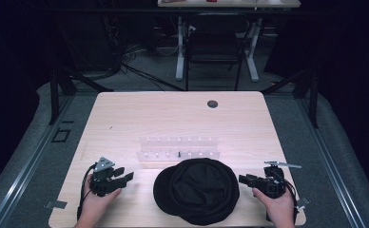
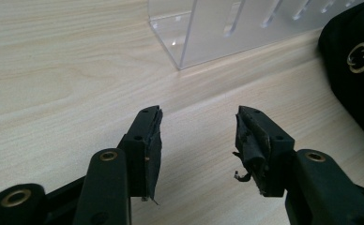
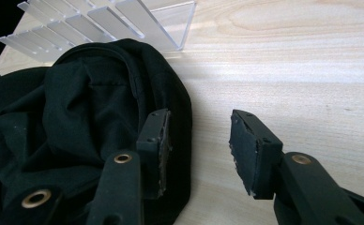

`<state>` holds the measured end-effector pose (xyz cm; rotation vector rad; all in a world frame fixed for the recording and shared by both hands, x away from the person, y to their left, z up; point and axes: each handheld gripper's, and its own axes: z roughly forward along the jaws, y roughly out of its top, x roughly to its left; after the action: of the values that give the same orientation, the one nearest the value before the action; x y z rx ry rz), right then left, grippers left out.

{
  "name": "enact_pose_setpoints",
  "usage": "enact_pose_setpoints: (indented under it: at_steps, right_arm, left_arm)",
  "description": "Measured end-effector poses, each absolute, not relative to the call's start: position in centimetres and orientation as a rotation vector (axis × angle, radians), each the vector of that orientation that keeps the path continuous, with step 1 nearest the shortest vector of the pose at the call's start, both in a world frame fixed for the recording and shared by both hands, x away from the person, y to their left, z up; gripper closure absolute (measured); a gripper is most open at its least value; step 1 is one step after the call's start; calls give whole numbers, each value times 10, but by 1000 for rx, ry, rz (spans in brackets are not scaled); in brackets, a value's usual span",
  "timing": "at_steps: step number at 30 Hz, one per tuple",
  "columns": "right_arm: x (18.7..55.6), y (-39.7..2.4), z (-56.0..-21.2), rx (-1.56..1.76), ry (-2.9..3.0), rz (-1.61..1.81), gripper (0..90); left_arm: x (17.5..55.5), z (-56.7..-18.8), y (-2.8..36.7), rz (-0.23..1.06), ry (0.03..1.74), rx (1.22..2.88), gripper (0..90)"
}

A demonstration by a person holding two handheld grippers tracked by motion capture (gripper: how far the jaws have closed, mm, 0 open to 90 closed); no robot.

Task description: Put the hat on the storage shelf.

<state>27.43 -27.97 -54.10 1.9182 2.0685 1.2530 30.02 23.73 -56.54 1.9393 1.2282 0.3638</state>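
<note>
Black cap [image 1: 197, 190] lies flat on the wooden table [image 1: 125, 118] in your high view, at the near edge, just in front of the clear acrylic rack [image 1: 179, 147]. Your left gripper [image 1: 124, 175] rests on the table to the left of the cap, apart from it; your right gripper [image 1: 243, 179] sits just beside the cap's right rim.

In your left gripper view, the left gripper [image 2: 199, 136] has its jaws spread with bare table between them; the cap [image 2: 353, 70], showing a gold emblem [image 2: 359, 58], lies off to the right, and the rack [image 2: 227, 28] stands ahead.

In your right gripper view, the right gripper [image 3: 199, 140] is released too, one jaw over the cap's [image 3: 77, 117] edge, the other over bare wood; nothing is gripped. The rack [image 3: 100, 23] stands beyond the cap.
</note>
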Motion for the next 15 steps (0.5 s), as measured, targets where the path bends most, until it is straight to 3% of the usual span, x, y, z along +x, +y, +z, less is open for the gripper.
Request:
enact_pose_setpoints:
  at_steps: [15]
  right_arm:
    - [279,-264,-509,1915,2200,1054,586]
  left_arm:
    - [301,-563,233,377,1223,1942,481]
